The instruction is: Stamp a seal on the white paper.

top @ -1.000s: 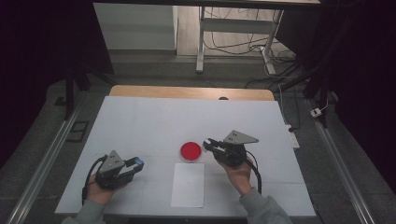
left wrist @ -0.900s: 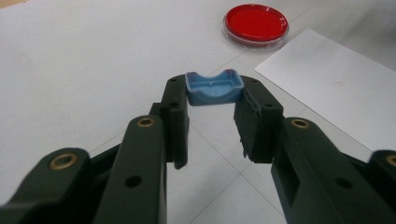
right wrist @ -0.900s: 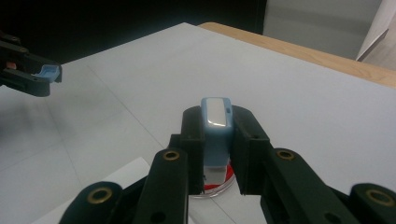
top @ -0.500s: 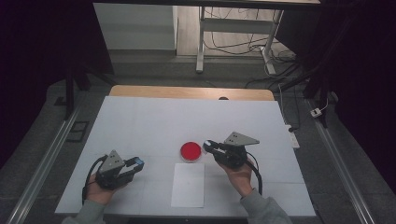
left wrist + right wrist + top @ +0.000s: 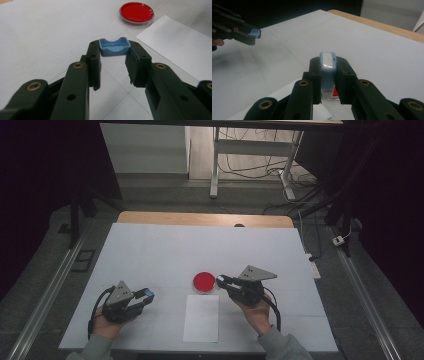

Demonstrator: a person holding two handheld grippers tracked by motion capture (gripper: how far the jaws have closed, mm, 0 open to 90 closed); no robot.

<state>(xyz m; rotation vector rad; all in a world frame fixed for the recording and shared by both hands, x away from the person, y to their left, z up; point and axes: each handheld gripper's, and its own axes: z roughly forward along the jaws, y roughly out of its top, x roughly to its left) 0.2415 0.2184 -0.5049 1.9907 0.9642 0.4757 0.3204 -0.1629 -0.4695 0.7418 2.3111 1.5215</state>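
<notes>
High view: left gripper (image 5: pixel 145 296) sitting lower left, clamping a blue cap (image 5: pixel 148 294); right gripper (image 5: pixel 220 281) at centre, pinching a blue stamp (image 5: pixel 218 280) just beside the red dish (image 5: pixel 204 282), above the paper (image 5: pixel 201 318).

Left gripper view: gripping the cap (image 5: pixel 114 46) by its ends, hollow side facing up.

Right gripper view: squeezing the stamp (image 5: pixel 327 70) upright, dish directly beneath; cap (image 5: pixel 255 32) waiting upper left, well apart.
</notes>
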